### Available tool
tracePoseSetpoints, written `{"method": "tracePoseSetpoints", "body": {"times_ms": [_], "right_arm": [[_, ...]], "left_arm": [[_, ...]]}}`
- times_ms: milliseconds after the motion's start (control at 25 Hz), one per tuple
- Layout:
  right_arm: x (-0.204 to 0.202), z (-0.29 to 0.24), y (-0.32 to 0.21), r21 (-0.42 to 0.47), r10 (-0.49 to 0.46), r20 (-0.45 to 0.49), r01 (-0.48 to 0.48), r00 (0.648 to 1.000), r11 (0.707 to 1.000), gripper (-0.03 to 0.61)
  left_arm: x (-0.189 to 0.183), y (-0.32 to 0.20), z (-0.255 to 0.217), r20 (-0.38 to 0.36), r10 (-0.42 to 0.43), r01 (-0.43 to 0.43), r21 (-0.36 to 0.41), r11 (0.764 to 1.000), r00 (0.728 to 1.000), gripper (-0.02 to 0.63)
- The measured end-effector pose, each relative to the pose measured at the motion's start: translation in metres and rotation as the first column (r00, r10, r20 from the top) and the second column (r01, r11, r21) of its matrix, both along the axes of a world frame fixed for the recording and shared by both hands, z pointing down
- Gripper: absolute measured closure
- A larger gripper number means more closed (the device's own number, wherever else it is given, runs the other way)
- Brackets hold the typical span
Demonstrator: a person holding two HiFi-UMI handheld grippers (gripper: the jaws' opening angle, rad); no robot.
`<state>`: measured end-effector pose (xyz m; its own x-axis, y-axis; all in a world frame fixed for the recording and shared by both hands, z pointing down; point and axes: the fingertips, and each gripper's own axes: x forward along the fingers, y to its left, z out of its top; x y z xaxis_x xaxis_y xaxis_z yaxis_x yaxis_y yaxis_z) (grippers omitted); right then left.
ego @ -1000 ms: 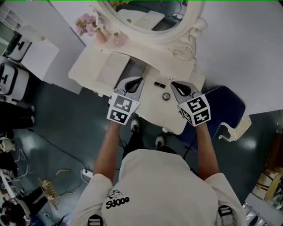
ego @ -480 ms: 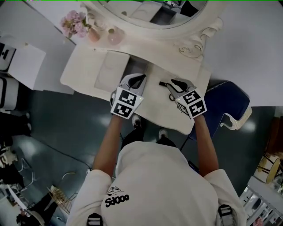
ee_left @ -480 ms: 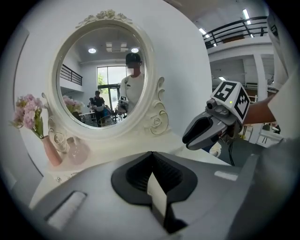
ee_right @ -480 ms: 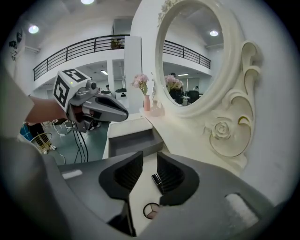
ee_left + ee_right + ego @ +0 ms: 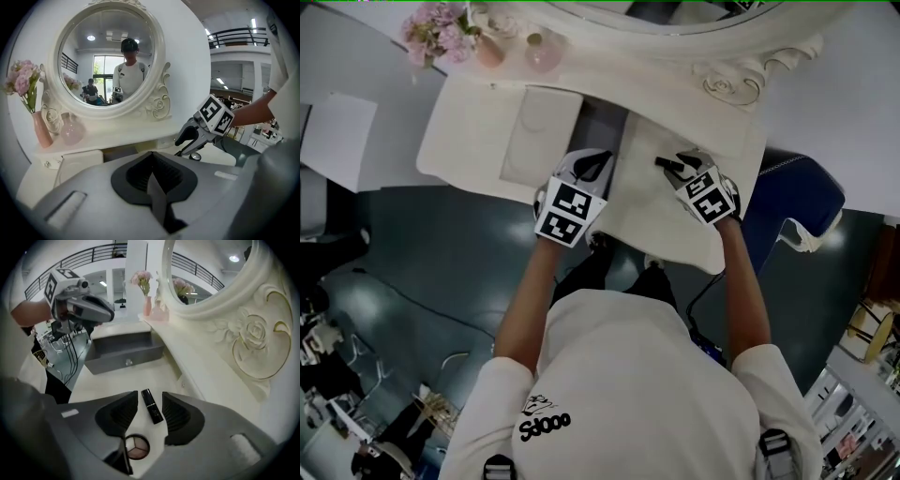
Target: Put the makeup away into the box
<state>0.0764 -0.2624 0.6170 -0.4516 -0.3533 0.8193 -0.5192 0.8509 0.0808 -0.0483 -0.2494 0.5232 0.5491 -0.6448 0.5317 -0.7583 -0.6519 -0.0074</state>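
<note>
Right gripper (image 5: 150,398) fingers, just opening, straddle a black lipstick (image 5: 152,407) without touching; left gripper (image 5: 152,177) fingers pressed together; grey drawer (image 5: 123,355), upper left, open.

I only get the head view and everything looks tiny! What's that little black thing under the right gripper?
Observer: A black lipstick. It lies between the jaws of the right gripper, as that gripper's own view shows. The jaws have just been opening and don't touch it.
Operator: Is there more makeup there?
Observer: Yes, a round eyeshadow compact with three shades lies just behind the lipstick, under the gripper.
Operator: And the other hand, is it holding something?
Observer: No. The left gripper has its jaws shut together with nothing between them, as its own view shows.
</note>
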Motion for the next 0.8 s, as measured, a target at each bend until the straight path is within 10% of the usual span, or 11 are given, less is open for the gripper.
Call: {"method": "tracePoseSetpoints", "body": {"times_ms": [800], "right_arm": [[0.012, 0.058, 0.003, -0.081, 0.101, -0.165, -0.115, 0.981, 0.99, 0.474]], "left_arm": [[-0.02, 0.01, 0.012, -0.052, 0.091, -0.092, -0.019, 0.996, 0.994, 0.594]]}}
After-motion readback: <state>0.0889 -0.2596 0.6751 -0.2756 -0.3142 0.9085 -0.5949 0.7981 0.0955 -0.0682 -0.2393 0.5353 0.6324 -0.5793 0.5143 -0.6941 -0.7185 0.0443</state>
